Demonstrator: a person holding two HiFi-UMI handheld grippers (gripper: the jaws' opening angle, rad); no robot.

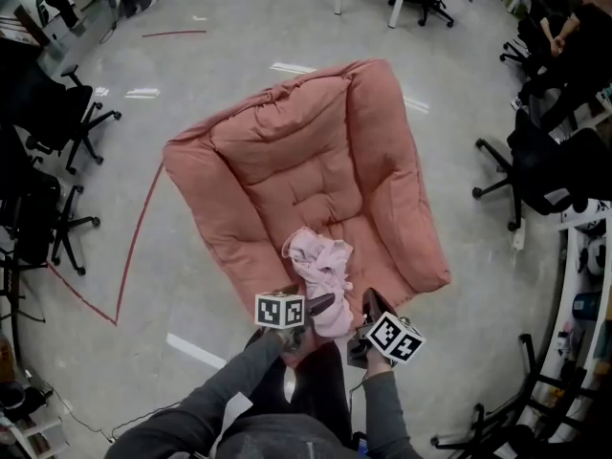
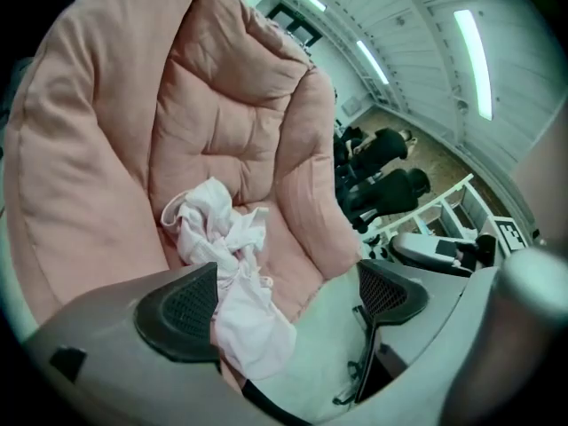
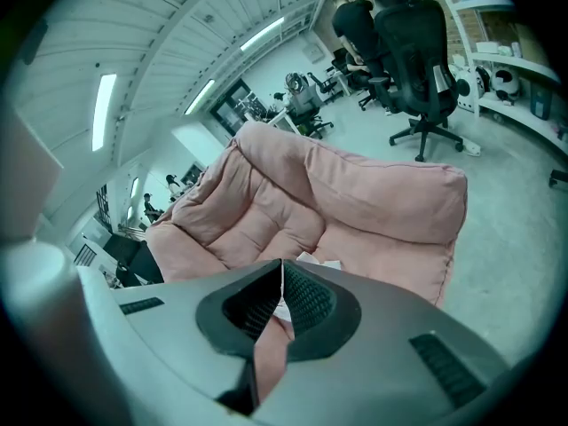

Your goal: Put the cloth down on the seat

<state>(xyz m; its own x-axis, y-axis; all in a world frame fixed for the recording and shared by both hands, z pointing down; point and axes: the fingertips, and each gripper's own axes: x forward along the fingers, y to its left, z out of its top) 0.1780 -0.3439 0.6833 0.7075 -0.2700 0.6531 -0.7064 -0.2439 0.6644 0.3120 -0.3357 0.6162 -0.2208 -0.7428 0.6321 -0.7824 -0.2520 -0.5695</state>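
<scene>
A pale pink cloth (image 1: 318, 261) lies crumpled on the front part of the big pink padded seat (image 1: 316, 161), and its lower end hangs over the seat's front edge. My right gripper (image 1: 364, 316) sits at that hanging end. In the right gripper view it (image 3: 281, 282) is shut on a fold of the cloth (image 3: 266, 349). My left gripper (image 1: 316, 306) is just left of the cloth and stands open (image 2: 284, 304). The cloth (image 2: 222, 238) brushes past its left pad (image 2: 177, 313), and the right pad (image 2: 389, 293) is well apart.
The seat (image 2: 222, 105) lies on a grey floor (image 1: 191, 65) marked with red tape lines (image 1: 134, 228). Black office chairs (image 1: 57, 113) stand at the left, and more (image 1: 545, 161) at the right. White shelving (image 1: 583, 285) runs along the right edge. People sit at desks in the far background.
</scene>
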